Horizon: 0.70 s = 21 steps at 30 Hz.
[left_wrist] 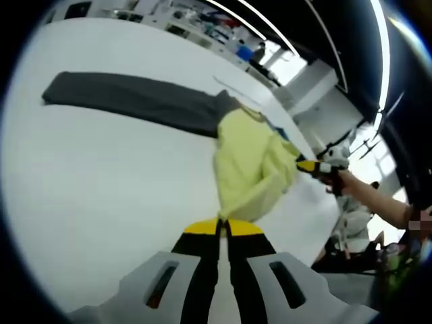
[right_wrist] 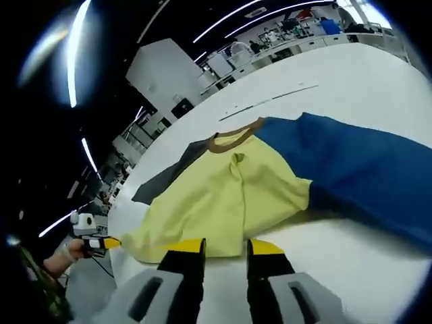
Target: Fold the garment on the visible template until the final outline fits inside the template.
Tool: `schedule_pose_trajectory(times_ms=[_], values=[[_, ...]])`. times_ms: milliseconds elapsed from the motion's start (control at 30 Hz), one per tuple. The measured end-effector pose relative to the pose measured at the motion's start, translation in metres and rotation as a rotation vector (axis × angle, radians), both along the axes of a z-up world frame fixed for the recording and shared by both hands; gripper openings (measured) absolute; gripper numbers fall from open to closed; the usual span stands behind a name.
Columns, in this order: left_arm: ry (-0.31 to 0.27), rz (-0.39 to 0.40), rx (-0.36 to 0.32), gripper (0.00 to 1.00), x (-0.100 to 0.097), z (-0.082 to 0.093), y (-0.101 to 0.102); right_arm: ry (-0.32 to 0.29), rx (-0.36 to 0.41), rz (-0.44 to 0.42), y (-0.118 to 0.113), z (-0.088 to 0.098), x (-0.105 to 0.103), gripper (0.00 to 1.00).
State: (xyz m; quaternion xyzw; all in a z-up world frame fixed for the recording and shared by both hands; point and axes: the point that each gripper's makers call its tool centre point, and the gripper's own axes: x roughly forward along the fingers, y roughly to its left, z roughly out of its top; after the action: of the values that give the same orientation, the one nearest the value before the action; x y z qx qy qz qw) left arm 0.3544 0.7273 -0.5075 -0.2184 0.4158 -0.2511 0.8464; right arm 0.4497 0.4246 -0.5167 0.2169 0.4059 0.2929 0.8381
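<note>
Garment [left_wrist: 250, 162] lies on the white table [left_wrist: 101, 175]. It has a yellow body, a brown collar [right_wrist: 233, 138], a grey sleeve [left_wrist: 135, 101] stretched flat to one side, and a blue sleeve [right_wrist: 364, 162] spread to the other. The yellow body is bunched and drawn in between my two tools. The left gripper [left_wrist: 223, 228] has its jaws pressed together on the yellow hem, so it is holding cloth. The right gripper [right_wrist: 224, 248] has its jaws standing apart with the hem edge reaching into the gap. In the left gripper view its tip touches a corner of the yellow cloth, but I cannot tell whether it actually has a pinch. Handling judgement: the garment is light, limp knit with no stiffness. It will drape and drag, and it creases wherever it is let slack. The sleeves will trail if the body is lifted. The best hold is at hem corners or seams, with both layers pinched together. A thin dark line [right_wrist: 270, 101] on the table beyond the collar may be a template mark, though I am uncertain. There is no container to log on the table.
</note>
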Motion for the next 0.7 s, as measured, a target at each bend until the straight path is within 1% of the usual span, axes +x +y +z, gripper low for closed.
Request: schedule_pose_trajectory(times_ms=[67,100,133,167,200,300,433,500,700], values=[[0.000,0.001,0.001,0.00,0.000,0.000,0.000,-0.005,0.008,-0.007,-0.001,0.002,-0.001,0.00],[-0.001,0.002,0.002,0.00,0.000,0.000,0.000,-0.001,0.029,-0.010,0.000,0.005,-0.002,0.00],[0.000,0.002,0.001,0.00,0.000,0.001,0.000,0.019,0.076,-0.025,0.002,0.010,-0.004,0.00],[-0.001,0.002,0.002,0.00,-0.001,0.001,0.000,0.014,0.084,-0.029,0.002,0.012,-0.004,0.00],[-0.001,0.000,0.003,0.00,-0.001,0.001,0.000,0.001,0.079,-0.034,-0.001,0.015,-0.005,0.00],[-0.002,0.000,0.003,0.00,-0.001,0.001,-0.001,-0.004,0.081,-0.042,-0.004,0.020,-0.009,0.00],[-0.005,-0.004,0.003,0.00,-0.002,0.003,-0.002,-0.007,0.111,-0.061,-0.011,0.033,-0.019,0.00],[-0.005,-0.008,0.002,0.00,-0.003,0.003,-0.002,-0.004,0.116,-0.068,-0.015,0.038,-0.026,0.00],[-0.003,-0.020,-0.001,0.00,-0.009,0.004,-0.003,0.011,0.126,-0.080,-0.028,0.047,-0.059,0.00]])
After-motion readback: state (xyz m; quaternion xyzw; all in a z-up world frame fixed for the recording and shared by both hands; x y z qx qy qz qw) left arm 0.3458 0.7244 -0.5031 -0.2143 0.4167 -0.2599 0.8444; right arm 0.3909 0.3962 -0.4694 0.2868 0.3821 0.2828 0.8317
